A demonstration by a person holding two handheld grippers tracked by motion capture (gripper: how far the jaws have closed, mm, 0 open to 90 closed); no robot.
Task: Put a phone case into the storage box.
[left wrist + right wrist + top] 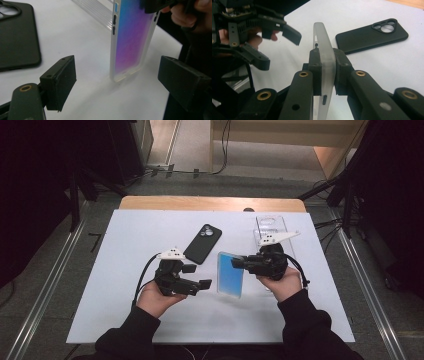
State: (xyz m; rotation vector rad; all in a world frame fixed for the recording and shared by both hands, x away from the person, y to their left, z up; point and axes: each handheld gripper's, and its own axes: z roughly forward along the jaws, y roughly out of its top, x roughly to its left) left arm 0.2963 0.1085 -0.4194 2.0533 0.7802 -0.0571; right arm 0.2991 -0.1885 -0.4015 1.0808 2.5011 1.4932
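Iridescent case [230, 274] stood on edge right of the black case [202, 243], pinched at its upper rim by our right gripper [239, 262]. Our left gripper [197, 276], spread and empty, hung beside it; next, we judged, it needed to close on the free edge.

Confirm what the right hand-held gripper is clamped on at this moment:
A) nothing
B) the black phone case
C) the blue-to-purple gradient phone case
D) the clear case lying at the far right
C: the right hand-held gripper has its jaws shut on the edge of the gradient phone case, held upright on the table; the black phone case lies apart.
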